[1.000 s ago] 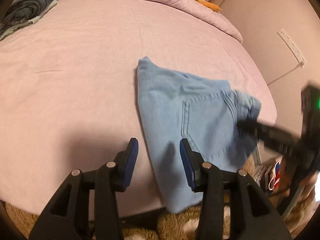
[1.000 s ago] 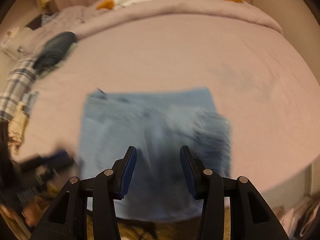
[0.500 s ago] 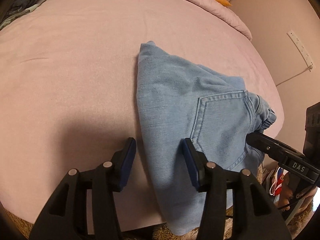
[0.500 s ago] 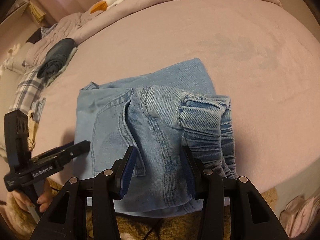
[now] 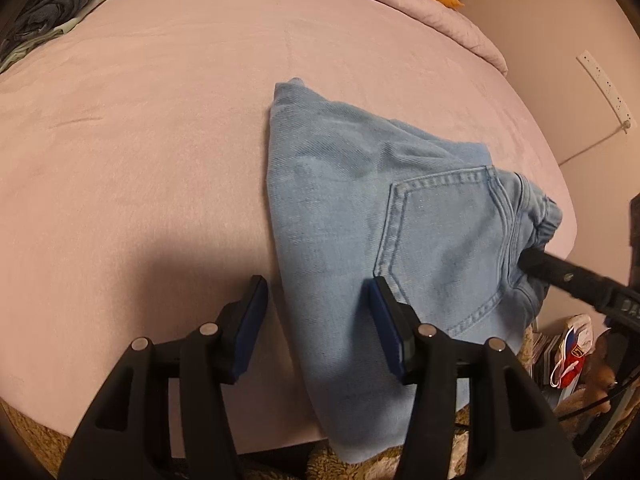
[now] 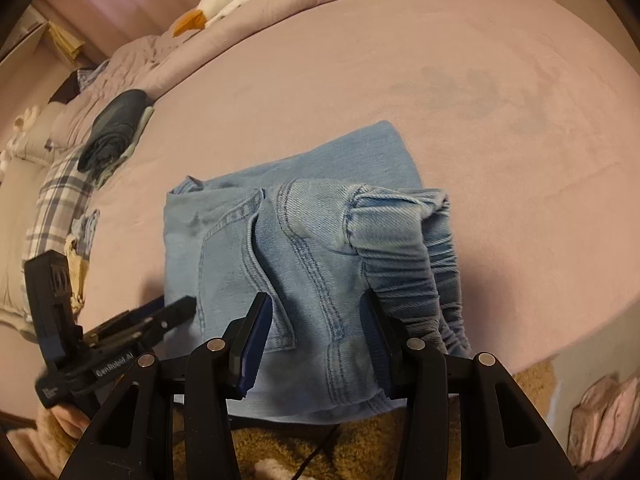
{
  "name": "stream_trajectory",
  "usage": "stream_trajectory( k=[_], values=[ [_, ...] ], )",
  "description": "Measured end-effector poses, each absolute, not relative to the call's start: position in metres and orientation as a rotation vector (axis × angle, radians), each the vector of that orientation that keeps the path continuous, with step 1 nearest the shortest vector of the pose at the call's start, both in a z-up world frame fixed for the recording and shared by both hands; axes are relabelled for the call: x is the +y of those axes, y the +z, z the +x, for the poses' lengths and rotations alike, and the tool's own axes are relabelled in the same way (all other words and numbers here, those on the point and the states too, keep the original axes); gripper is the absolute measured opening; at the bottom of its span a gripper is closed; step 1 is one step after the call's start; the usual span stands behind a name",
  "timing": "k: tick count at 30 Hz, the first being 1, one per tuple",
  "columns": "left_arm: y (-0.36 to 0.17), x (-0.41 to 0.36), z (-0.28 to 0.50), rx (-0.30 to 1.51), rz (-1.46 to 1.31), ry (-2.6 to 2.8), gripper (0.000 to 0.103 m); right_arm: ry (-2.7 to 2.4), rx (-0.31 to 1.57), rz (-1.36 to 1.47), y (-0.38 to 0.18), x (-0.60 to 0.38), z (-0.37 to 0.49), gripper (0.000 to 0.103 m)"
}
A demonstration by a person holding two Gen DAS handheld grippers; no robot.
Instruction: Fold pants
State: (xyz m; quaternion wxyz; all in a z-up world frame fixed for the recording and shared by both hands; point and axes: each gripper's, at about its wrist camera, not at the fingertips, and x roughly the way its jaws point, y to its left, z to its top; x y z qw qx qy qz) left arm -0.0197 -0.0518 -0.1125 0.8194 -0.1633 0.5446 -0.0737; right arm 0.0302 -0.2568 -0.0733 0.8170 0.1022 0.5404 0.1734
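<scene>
Light blue denim pants (image 5: 360, 208) lie folded on the pink bed (image 5: 140, 140), one end hanging over the near edge. A back pocket faces up. In the right wrist view the pants (image 6: 304, 248) show a gathered waistband at the right. My left gripper (image 5: 318, 300) is open, its jaws astride the left edge of the denim. My right gripper (image 6: 316, 316) is open, low over the seat seam near the waistband. The right gripper's fingers (image 5: 560, 272) show at the right of the left wrist view. The left gripper (image 6: 152, 320) shows at the left of the right wrist view.
A dark folded garment (image 6: 112, 132) and plaid cloth (image 6: 60, 200) lie at the bed's far left. A white plush toy with an orange beak (image 6: 224, 4) rests on the rolled duvet. A brown shaggy rug (image 6: 340, 448) lies below the bed edge. A power strip (image 5: 604, 88) hangs on the wall.
Both grippers have come down and closer to the pants. The right gripper has settled over the seat seam, and the blur has gone. Both stay open.
</scene>
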Motion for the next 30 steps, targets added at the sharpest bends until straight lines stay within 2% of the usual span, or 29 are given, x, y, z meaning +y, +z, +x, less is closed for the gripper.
stream_trajectory(
  k=[1,3,4,5,9,14,20,22,24,27,30],
  values=[
    [-0.112,-0.051,-0.019,1.167,-0.353,-0.156,0.053,0.366,1.137,0.212,-0.069,-0.256,0.029,0.047],
    [-0.112,-0.049,-0.018,1.181,-0.372,-0.148,0.053,0.347,1.076,0.204,-0.056,-0.261,0.024,0.067],
    [-0.111,-0.049,-0.017,1.183,-0.374,-0.144,0.053,0.332,1.041,0.206,-0.049,-0.266,0.022,0.081],
    [-0.111,-0.05,-0.017,1.184,-0.371,-0.141,0.054,0.316,0.997,0.215,-0.042,-0.274,0.02,0.085],
    [-0.108,-0.054,-0.014,1.192,-0.351,-0.117,0.054,0.249,0.94,0.266,-0.037,-0.309,0.024,0.088],
    [-0.107,-0.054,-0.011,1.195,-0.362,-0.108,0.058,0.258,1.025,0.363,-0.067,-0.34,0.037,0.089],
    [-0.11,-0.054,-0.009,1.192,-0.374,-0.115,0.061,0.387,1.104,0.442,-0.092,-0.329,0.045,0.089],
    [-0.108,-0.055,-0.009,1.194,-0.379,-0.122,0.066,0.41,1.108,0.436,-0.093,-0.322,0.046,0.091],
    [-0.106,-0.055,-0.01,1.199,-0.421,-0.181,0.083,0.424,1.112,0.431,-0.092,-0.317,0.048,0.093],
    [-0.105,-0.061,-0.01,1.191,-0.447,-0.252,0.09,0.44,1.109,0.411,-0.091,-0.311,0.051,0.094],
    [-0.116,-0.066,-0.005,1.214,-0.419,-0.234,0.09,0.43,1.146,0.388,-0.102,-0.308,0.056,0.095]
  ],
)
